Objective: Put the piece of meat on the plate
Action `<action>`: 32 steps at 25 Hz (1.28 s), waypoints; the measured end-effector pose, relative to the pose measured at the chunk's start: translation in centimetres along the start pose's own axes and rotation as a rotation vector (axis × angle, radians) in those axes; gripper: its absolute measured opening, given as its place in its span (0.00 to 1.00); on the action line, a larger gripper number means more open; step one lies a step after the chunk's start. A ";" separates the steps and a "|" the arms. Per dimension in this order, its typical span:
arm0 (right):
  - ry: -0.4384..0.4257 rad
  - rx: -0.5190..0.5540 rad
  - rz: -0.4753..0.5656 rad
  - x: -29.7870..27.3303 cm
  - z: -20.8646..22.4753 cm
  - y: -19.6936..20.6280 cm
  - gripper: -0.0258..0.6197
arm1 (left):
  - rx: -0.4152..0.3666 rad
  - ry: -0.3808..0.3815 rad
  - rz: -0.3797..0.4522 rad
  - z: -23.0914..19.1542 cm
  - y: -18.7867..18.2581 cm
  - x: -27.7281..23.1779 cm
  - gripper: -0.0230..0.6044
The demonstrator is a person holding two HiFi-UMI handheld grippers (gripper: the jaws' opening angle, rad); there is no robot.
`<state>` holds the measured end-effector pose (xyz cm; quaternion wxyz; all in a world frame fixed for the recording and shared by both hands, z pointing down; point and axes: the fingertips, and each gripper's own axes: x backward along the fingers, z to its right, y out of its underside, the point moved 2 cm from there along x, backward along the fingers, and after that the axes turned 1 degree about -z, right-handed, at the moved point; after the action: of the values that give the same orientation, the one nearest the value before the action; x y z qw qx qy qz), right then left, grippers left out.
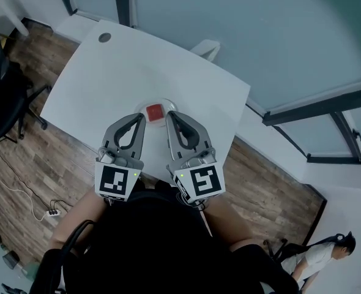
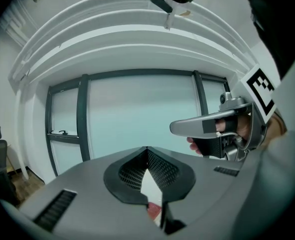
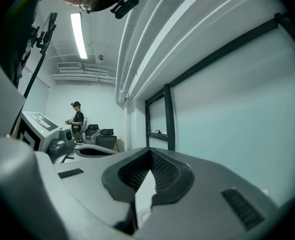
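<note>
Meat [image 1: 154, 111], a red block, is sitting on the plate [image 1: 170, 106], which is resting near the front edge of the white surface [image 1: 101, 72]. Task is looking complete.

Left hand-held gripper [image 1: 141, 119] and right hand-held gripper [image 1: 171, 117] are hovering side by side over the plate's near rim, tips flanking the meat from above and touching nothing. Both are showing jaws fully together, with nothing between them. Their own views are looking out level at the glass wall [image 2: 137, 119].

Judging: the meat is lying free since neither is gripping it. The pair are probably being held high and close to the body to avoid disturbing the plate.
</note>
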<state>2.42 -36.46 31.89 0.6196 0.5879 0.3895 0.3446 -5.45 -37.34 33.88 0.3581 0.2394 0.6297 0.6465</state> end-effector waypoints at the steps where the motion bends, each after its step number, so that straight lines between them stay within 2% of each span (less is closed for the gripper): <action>1: 0.000 0.004 0.011 0.2 -0.2 -0.4 0.04 | 0.002 -0.001 0.005 0.1 -0.3 0.2 0.03; 11: -0.003 0.052 0.113 2.5 -0.8 -3.3 0.04 | 0.011 0.002 0.054 0.9 -3.0 1.9 0.03; 32: 0.002 0.031 0.135 2.6 -1.4 -3.9 0.04 | 0.009 0.017 0.075 1.4 -4.1 2.4 0.03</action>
<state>2.21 -33.82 27.81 0.5855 0.6220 0.3547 0.3803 -5.18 -34.82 29.63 0.3273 0.2588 0.6260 0.6588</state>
